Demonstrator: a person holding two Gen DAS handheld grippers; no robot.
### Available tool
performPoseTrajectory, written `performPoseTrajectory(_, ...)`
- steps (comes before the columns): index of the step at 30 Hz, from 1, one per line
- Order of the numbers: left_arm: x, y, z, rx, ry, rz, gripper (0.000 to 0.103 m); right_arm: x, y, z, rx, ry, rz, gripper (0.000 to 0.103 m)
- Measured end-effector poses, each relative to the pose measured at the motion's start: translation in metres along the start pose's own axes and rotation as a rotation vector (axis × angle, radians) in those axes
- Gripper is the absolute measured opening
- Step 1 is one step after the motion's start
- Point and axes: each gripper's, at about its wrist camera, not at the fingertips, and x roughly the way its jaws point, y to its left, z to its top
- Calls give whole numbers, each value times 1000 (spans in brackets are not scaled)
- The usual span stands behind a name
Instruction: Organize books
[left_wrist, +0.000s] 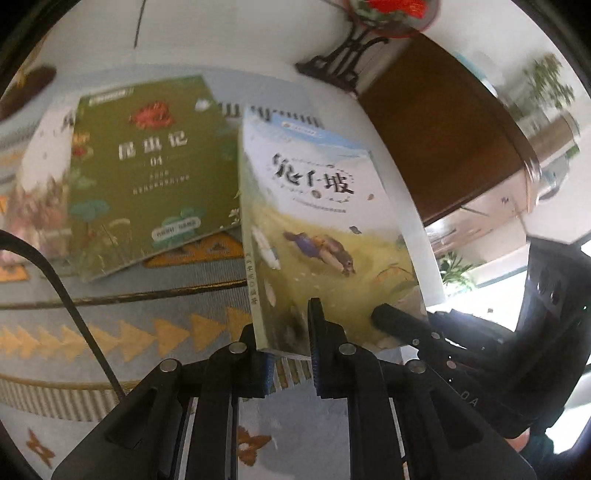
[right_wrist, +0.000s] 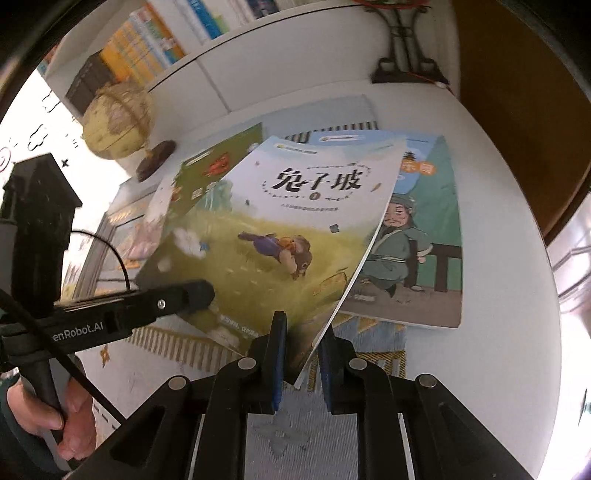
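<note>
Between the blue-padded fingers of both black grippers sits one paperback, the rabbit book (left_wrist: 325, 221) with a pale sky, yellow-green meadow and a running rabbit on its cover. Left gripper (left_wrist: 288, 347): closed on the book's lower spine corner, the pads pressing on either face. Right gripper (right_wrist: 301, 354): closed on the lower corner of the opposite, page-edge side, the cover pinched between its fingers. The book is tilted, lifted clear of the patterned blue-grey and orange mat (left_wrist: 155, 332) that covers part of the white desk (right_wrist: 517, 258).

Beyond the left gripper and to its left, a green hardback-style book with a red flower and white title (left_wrist: 147, 173) lies flat on the mat. Beyond the right gripper and slightly to its right, a teal book showing a cartoon old man in green robes (right_wrist: 417, 240) lies flat, partly under the raised rabbit book. Farther off, to the right gripper's left, stand a cream globe on a dark base (right_wrist: 118, 122) and a row of shelved books (right_wrist: 147, 48). A hand (right_wrist: 66, 424) grips the left gripper's handle.
</note>
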Motion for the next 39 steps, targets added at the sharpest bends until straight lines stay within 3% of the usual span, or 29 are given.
performPoseTrajectory(5,-26,-5,-2,49,-61,21,12,-12,20,-9,-104,-25,-15,15)
performPoseTrajectory(9,-60,11,0,14,-115,-31,12,-30,43,-13,-134,-69,23,16)
performPoseTrajectory(14,-100,30,-5,6,-178,-42,12,-40,88,-9,-165,-120,28,16)
performPoseTrajectory(22,-192,127,-31,-71,-294,-62,14,-35,203,5,-263,-183,58,16)
performPoseTrajectory(30,-274,257,-63,-156,-366,24,14,22,351,11,-327,-169,183,16)
performPoseTrajectory(35,-287,328,-75,-241,-369,60,14,71,420,15,-343,-124,235,17)
performPoseTrajectory(39,-278,366,-79,-307,-346,63,14,106,447,22,-337,-66,249,18)
